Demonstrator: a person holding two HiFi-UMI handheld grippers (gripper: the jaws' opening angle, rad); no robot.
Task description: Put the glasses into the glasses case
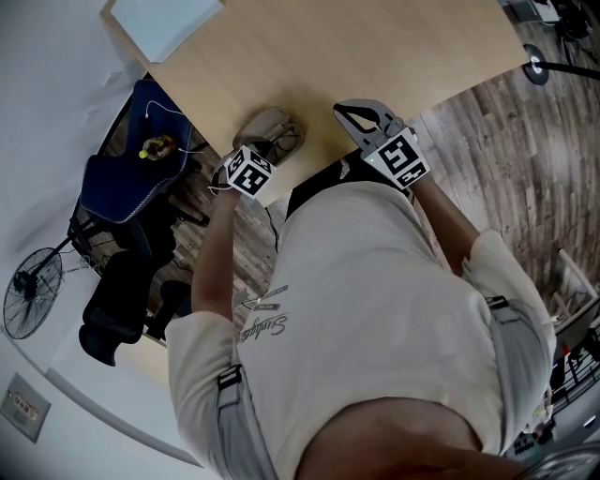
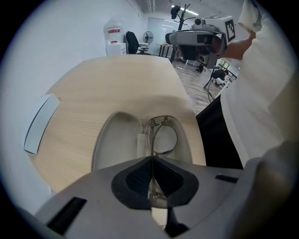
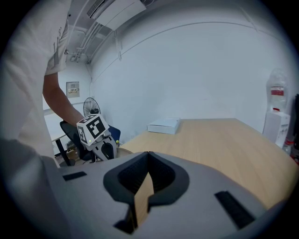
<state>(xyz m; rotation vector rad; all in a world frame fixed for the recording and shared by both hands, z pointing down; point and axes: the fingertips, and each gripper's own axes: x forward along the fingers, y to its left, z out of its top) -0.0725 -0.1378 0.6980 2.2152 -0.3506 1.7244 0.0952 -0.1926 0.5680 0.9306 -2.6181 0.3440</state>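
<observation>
A beige glasses case (image 2: 114,140) lies open near the table's front edge, also in the head view as the case (image 1: 274,129). Thin metal-framed glasses (image 2: 164,138) sit folded in its right half; the left half is bare. My left gripper (image 2: 152,161) hangs right over the case, its jaws shut on a thin temple arm of the glasses. In the head view the left gripper (image 1: 255,161) meets the case's near side. My right gripper (image 3: 148,154) is shut with nothing in it, raised over the table to the right of the case, seen as the right gripper (image 1: 349,111).
A flat white box (image 1: 164,23) lies at the table's far left corner, also seen as the box (image 3: 163,125). A blue chair (image 1: 131,173) and a fan (image 1: 33,291) stand left of the table (image 1: 375,47). A water jug (image 3: 278,112) stands at the right.
</observation>
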